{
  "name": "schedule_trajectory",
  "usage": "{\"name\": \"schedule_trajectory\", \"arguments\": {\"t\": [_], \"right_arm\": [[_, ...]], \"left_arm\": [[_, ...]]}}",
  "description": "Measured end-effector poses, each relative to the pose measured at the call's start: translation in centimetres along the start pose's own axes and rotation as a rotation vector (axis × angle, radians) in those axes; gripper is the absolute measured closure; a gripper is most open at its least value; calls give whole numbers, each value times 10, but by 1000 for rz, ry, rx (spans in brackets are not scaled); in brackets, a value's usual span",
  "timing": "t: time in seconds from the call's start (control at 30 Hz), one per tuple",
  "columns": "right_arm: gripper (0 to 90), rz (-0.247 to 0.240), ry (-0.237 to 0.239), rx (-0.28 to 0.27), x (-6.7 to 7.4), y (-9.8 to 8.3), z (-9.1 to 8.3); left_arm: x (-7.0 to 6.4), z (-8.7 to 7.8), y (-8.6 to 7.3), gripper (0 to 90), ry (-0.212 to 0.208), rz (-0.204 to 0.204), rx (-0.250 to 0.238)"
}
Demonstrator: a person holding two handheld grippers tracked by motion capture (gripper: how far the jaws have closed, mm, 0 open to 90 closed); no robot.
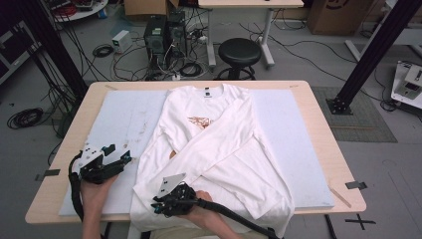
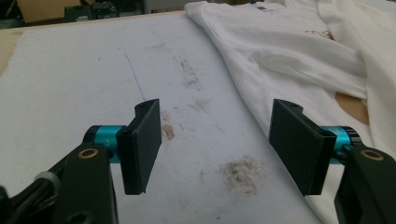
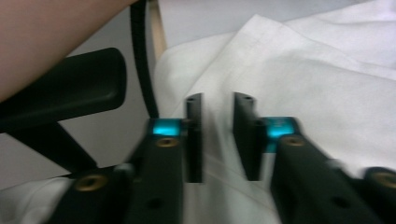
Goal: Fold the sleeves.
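A white long-sleeved shirt (image 1: 214, 139) with a small brown chest print lies spread on the white mat (image 1: 124, 114), one sleeve folded diagonally across its front. Its lower edge hangs over the table's near edge. My right gripper (image 1: 158, 205) is at the shirt's near left corner, pointing left. In the right gripper view the gripper (image 3: 218, 135) has its jaws a narrow gap apart over the cloth (image 3: 317, 70), not pressing on it. My left gripper (image 1: 119, 153) rests left of the shirt. Its jaws (image 2: 215, 144) stand wide open above the stained mat, with the shirt (image 2: 289, 51) to their right.
The mat covers most of a wooden table (image 1: 318, 109). Beyond the far edge stand a black stool (image 1: 239, 52) and computer towers (image 1: 164, 35) among floor cables. A forearm (image 3: 46, 37) and a black cable (image 3: 140, 56) lie close ahead of the right gripper.
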State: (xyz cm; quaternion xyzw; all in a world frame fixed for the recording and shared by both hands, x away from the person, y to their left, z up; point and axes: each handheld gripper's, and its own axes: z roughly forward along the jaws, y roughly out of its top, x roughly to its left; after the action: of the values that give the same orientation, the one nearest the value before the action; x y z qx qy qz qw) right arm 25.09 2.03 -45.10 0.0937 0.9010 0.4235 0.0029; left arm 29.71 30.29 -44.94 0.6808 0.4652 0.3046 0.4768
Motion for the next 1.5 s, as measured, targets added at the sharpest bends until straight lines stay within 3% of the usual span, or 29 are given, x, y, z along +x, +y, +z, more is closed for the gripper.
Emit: {"name": "schedule_trajectory", "arguments": {"t": [0.07,0.2,0.33,0.77,0.93,1.03,1.17,1.5], "right_arm": [[520,9,-29,-37,-4,2,-11],[337,40,-113,-78,-17,1,-31],[266,74,-177,-112,-32,-7,-55],[259,198,-362,-206,-82,-54,-132],[260,233,-431,-208,-97,-76,-155],[259,267,-473,-217,-104,-93,-170],[260,267,-526,-204,-110,-111,-185],[260,344,-633,-275,-120,-153,-225]], "left_arm": [[0,0,0,347,0,2,-2],[0,0,0,347,1,2,-2],[0,0,0,347,1,1,-2],[-1,1,0,347,5,6,3],[-1,0,0,347,7,7,2],[-1,1,0,347,7,8,2],[-1,1,0,347,8,8,3],[-2,1,0,347,11,9,4]]}}
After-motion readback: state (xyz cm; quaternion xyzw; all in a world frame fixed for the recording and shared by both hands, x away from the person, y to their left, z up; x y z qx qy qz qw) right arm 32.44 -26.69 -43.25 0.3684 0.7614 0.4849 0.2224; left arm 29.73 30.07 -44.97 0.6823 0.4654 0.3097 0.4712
